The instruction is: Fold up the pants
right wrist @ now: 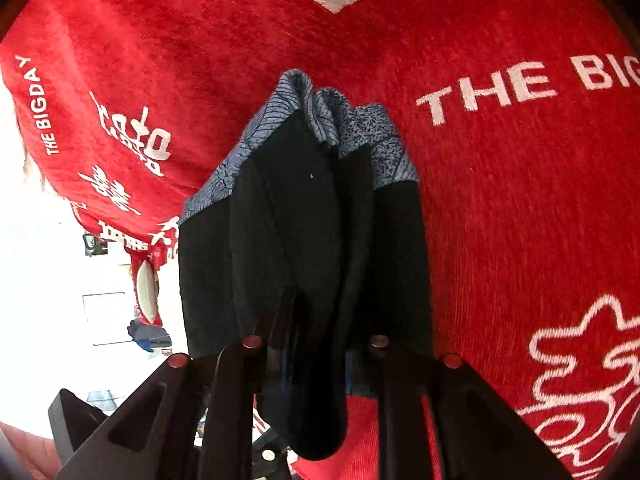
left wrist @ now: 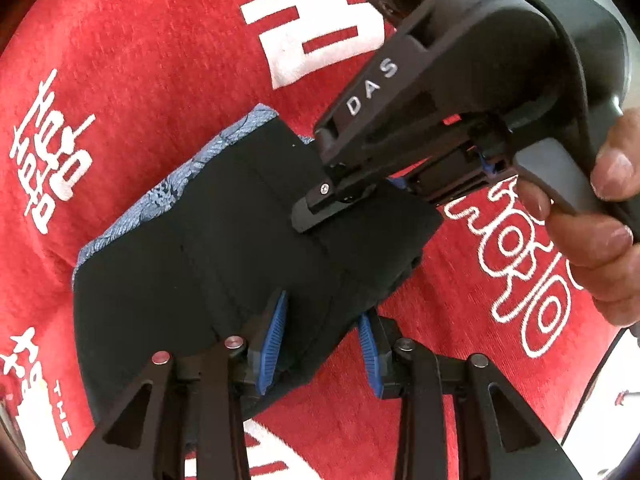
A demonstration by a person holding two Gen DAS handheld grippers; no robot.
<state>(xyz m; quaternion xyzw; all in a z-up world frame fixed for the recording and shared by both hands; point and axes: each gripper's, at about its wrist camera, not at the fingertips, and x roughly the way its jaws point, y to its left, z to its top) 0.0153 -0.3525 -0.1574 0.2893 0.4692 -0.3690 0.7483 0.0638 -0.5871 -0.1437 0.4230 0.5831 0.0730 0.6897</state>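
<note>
Red cloth: a plush red blanket [left wrist: 168, 60] with white lettering and outlined figures covers the surface under everything; "THE BIG" can be read on it in the right wrist view [right wrist: 500, 208].
Pants: black pants [left wrist: 224, 240] with a blue-grey patterned band along the far edge lie folded in a compact bundle on the blanket, near the middle of the left wrist view. In the right wrist view the same pants [right wrist: 304, 220] appear bunched, the patterned band at the far end and the black cloth running back toward the camera.
Left gripper: the left gripper [left wrist: 322, 340] sits at the near edge of the bundle, its blue-padded fingers [left wrist: 276, 336] set apart with a fold of black cloth between them; the pads do not look pressed together, so the grip seems loose at best.
Right gripper: the right gripper [left wrist: 324, 206], marked "DAS", comes in from the upper right and its narrow tip rests on top of the bundle, closed on the black cloth as far as I can see. Its own camera shows the fingers [right wrist: 280, 332] drawn in close around a hanging fold.
Hand: a bare hand [left wrist: 592, 216] grasps the right gripper's grey handle at the far right.
</note>
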